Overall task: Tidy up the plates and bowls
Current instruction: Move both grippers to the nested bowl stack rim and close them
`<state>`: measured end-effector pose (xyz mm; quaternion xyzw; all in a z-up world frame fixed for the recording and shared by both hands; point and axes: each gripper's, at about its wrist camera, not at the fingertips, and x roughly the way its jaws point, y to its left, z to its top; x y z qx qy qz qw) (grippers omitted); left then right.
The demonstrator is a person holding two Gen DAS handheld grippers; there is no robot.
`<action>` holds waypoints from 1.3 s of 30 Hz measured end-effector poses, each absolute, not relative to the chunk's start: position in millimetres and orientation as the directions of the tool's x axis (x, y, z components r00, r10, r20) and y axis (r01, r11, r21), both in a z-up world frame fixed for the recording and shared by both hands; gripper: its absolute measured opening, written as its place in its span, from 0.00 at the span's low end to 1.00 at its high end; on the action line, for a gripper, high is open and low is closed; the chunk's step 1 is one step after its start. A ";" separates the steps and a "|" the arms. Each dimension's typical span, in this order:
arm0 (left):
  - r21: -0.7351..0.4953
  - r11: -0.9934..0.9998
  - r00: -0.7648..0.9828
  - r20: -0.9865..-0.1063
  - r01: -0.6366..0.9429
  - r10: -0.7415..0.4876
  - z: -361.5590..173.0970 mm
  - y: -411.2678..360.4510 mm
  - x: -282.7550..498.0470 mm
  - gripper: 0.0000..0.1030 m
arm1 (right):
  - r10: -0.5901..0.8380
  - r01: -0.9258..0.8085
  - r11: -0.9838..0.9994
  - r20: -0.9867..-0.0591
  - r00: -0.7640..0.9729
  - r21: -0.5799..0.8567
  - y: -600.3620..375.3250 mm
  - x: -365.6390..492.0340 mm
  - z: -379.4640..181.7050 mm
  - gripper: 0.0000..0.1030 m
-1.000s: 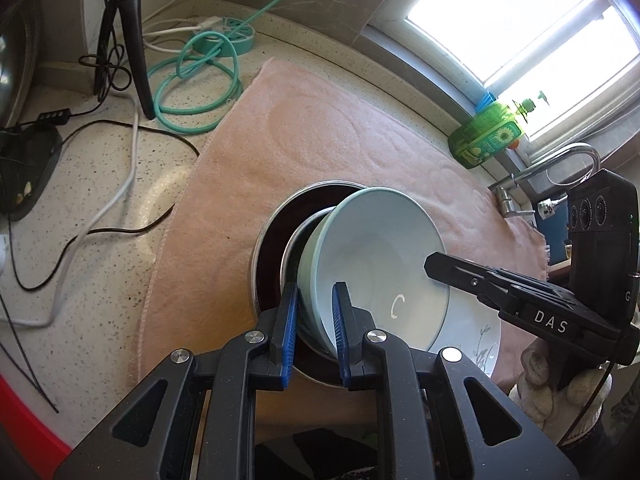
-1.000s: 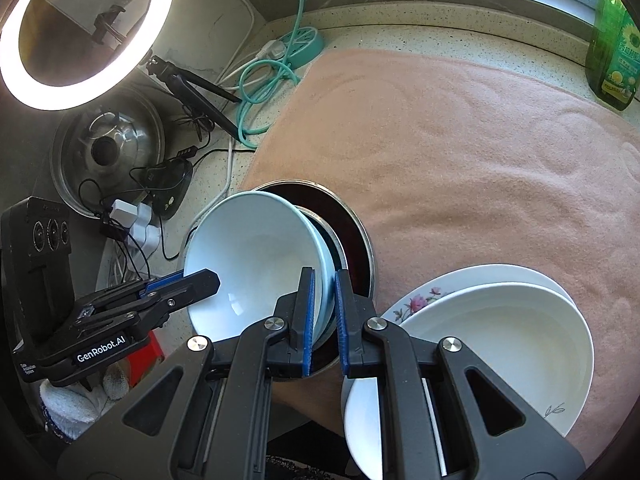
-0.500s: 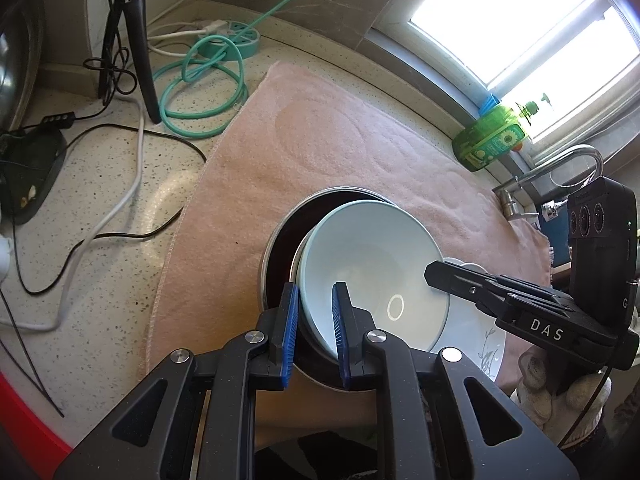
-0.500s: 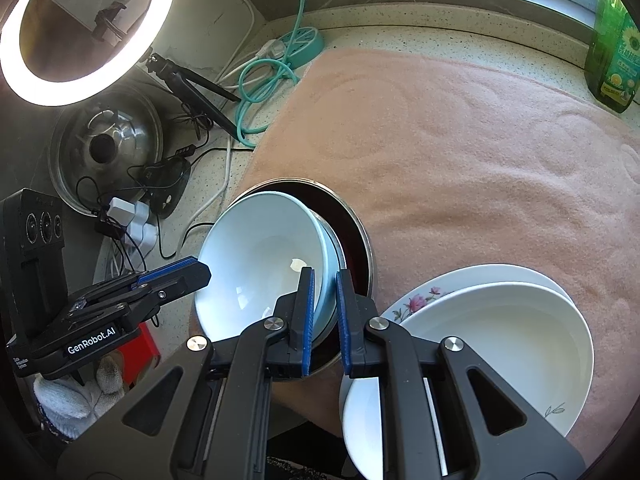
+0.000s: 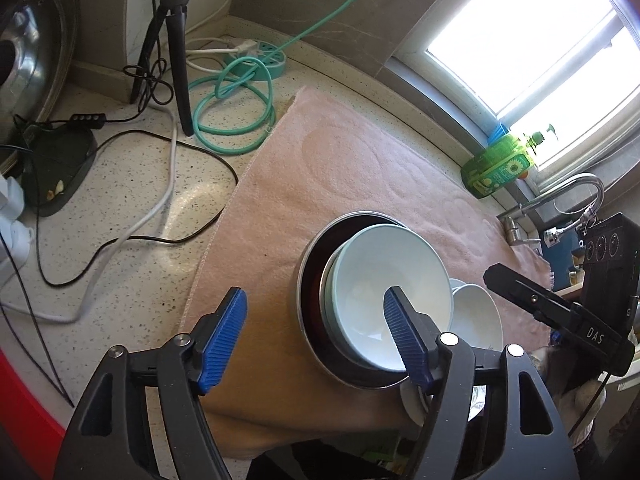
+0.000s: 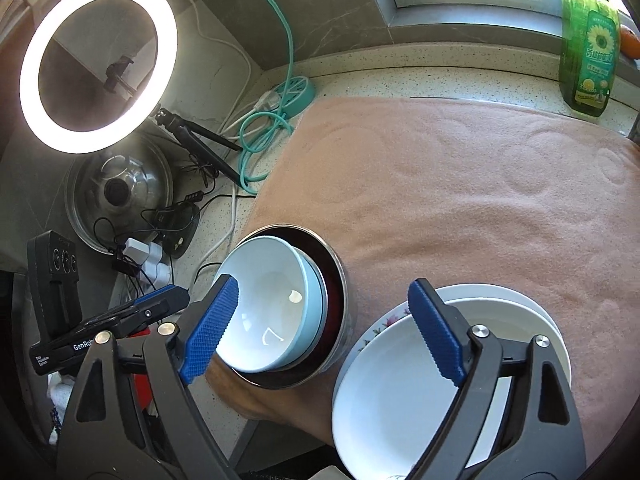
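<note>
1. The pale blue bowl (image 5: 390, 296) sits mouth-up, nested in a second pale blue bowl (image 5: 329, 280) of which only a rim edge shows; both rest inside a dark steel-rimmed pan (image 5: 308, 300). Being round, the bowl has no long axis; it leans slightly within the stack
2. The stack stands near the front edge of the pink towel (image 5: 360, 176) that covers the speckled counter (image 5: 120, 264)
3. Just beside the pan lie a white bowl (image 6: 400, 396) on a flowered white plate (image 6: 374, 338), close to the pan's wall; whether they touch it cannot be told
4. The left gripper (image 5: 316, 336) has its jaws spreading apart, blue pads clear of the rim; one finger hangs over the bowl's inside, the other over bare towel, gripping nothing
5. The right gripper (image 6: 324, 332) is likewise opening wide and holds nothing; one finger sits over the blue bowl's near rim, the other over the white bowl
6. Around: a lit ring light (image 6: 98, 64) on a tripod (image 5: 176, 52), a teal cord (image 5: 232, 120) coiled by a round socket, black and white cables, a steel lid (image 6: 118, 196), a green detergent bottle (image 6: 588, 48) on the sill, a tap (image 5: 560, 196)
7. A second ago both pairs of tongs were pinched on the blue bowl's rim with the bowl tilted up; now it lies settled in the stack and both have let go
</note>
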<state>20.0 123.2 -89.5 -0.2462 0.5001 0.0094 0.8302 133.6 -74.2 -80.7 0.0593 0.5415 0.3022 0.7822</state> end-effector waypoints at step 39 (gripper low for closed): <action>-0.474 0.826 0.486 -0.824 -0.306 -0.293 -126.8 127.8 6.0 0.24 | 0.524 -0.372 0.806 -0.847 0.088 0.460 -75.9 141.1 -131.0 0.25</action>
